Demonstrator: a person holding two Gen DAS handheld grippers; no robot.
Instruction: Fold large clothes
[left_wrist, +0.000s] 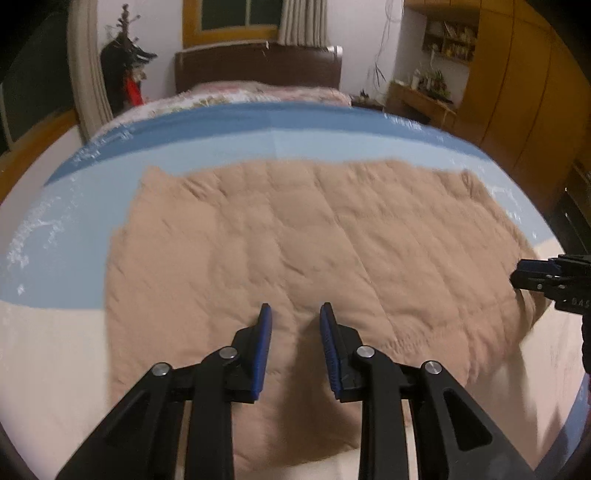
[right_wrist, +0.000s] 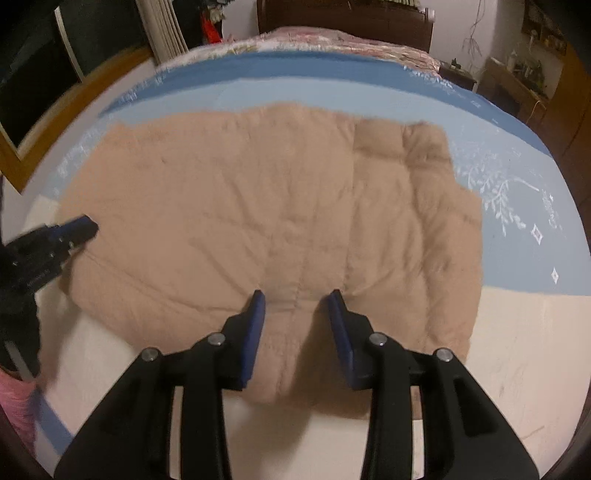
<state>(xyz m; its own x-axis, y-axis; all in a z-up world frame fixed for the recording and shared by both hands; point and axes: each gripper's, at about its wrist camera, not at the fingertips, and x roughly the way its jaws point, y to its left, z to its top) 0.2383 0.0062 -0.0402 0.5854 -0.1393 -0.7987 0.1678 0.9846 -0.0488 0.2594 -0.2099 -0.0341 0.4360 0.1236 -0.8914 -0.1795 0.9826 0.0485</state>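
Tan quilted puffy garment (left_wrist: 295, 236) lies flat on the blue-and-cream sheet (left_wrist: 66, 266), left gripper (left_wrist: 295, 314) and right gripper (right_wrist: 297, 299) both spread.

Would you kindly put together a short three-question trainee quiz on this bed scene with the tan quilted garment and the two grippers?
1. True or false: the left gripper is clamped on the tan quilted garment.
2. What does the garment lie on? A) a wooden floor B) a blue and cream bedsheet C) a chair
3. Fill in: the jaws of the right gripper stand ____.

Key: 1 false, its jaws are apart and hold nothing; 2 B; 3 open.
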